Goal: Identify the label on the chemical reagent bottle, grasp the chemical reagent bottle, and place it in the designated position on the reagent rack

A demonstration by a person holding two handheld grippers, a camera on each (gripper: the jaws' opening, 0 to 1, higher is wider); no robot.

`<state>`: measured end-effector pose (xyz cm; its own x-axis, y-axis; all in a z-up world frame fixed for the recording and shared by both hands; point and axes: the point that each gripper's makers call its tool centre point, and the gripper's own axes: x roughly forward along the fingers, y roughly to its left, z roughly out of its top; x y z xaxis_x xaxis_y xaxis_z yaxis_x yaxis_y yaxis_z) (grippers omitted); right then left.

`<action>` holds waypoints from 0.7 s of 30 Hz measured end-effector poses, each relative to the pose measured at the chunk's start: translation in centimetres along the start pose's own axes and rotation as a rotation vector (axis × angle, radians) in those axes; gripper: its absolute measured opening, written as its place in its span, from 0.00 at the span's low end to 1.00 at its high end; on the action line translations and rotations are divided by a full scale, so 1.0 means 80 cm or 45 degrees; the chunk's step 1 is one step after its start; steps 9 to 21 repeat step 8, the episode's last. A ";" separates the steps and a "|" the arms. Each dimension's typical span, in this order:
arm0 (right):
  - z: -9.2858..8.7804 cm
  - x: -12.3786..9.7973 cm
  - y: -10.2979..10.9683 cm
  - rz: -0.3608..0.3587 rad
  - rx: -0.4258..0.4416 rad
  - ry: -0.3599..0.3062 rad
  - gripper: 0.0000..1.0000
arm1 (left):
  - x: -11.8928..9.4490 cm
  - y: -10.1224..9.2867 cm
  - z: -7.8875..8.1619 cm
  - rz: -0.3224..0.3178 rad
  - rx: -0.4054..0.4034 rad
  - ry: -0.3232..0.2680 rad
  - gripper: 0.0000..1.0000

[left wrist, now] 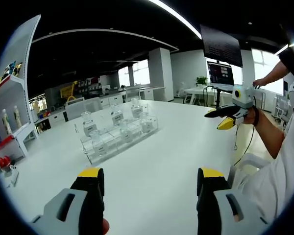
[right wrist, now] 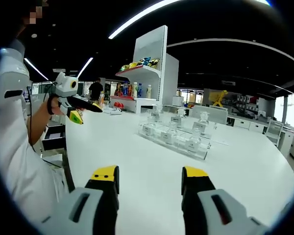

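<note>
Bottles [left wrist: 117, 116] of clear glass with white labels stand in a clear reagent rack [left wrist: 118, 138] on the white worktop [left wrist: 161, 166]; in the left gripper view the rack lies toward eleven o'clock from the left gripper [left wrist: 150, 188], well apart from it, with its rows running up toward one o'clock. The label text is too small to read. Left gripper jaws, black with yellow tips, stand wide apart with nothing between them, over bare worktop. At about two o'clock in that view the right gripper [left wrist: 224, 117] is held up in a hand [left wrist: 252, 116] off the worktop's edge, its yellow-tipped jaws pointing toward nine o'clock; whether they are parted I cannot tell from there. In the right gripper view the right gripper's [right wrist: 149, 183] own jaws are likewise spread with nothing held, and the rack [right wrist: 174, 137] with its bottles [right wrist: 172, 131] sits toward one o'clock, well apart. The left gripper [right wrist: 83, 111] shows at ten o'clock in that view, held by a person in a white sleeve [right wrist: 14, 161]. A white shelf unit [right wrist: 152, 73] with coloured drink bottles stands beyond the worktop at twelve o'clock
</note>
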<state>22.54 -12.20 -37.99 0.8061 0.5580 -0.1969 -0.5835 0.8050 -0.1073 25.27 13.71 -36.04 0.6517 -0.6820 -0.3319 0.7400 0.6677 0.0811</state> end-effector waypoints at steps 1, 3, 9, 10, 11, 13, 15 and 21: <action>-0.001 0.000 0.000 0.000 0.001 0.002 0.49 | 0.001 -0.001 -0.002 -0.003 -0.001 0.003 0.78; -0.004 0.001 0.001 0.006 0.008 0.007 0.49 | 0.003 -0.003 -0.005 -0.009 0.002 0.005 0.77; -0.009 0.003 0.007 0.031 -0.003 0.031 0.49 | 0.006 -0.007 -0.011 -0.021 0.036 0.024 0.76; -0.009 0.003 0.007 0.031 -0.003 0.031 0.49 | 0.006 -0.007 -0.011 -0.021 0.036 0.024 0.76; -0.009 0.003 0.007 0.031 -0.003 0.031 0.49 | 0.006 -0.007 -0.011 -0.021 0.036 0.024 0.76; -0.009 0.003 0.007 0.031 -0.003 0.031 0.49 | 0.006 -0.007 -0.011 -0.021 0.036 0.024 0.76; -0.009 0.003 0.007 0.031 -0.003 0.031 0.49 | 0.006 -0.007 -0.011 -0.021 0.036 0.024 0.76; -0.009 0.003 0.007 0.031 -0.003 0.031 0.49 | 0.006 -0.007 -0.011 -0.021 0.036 0.024 0.76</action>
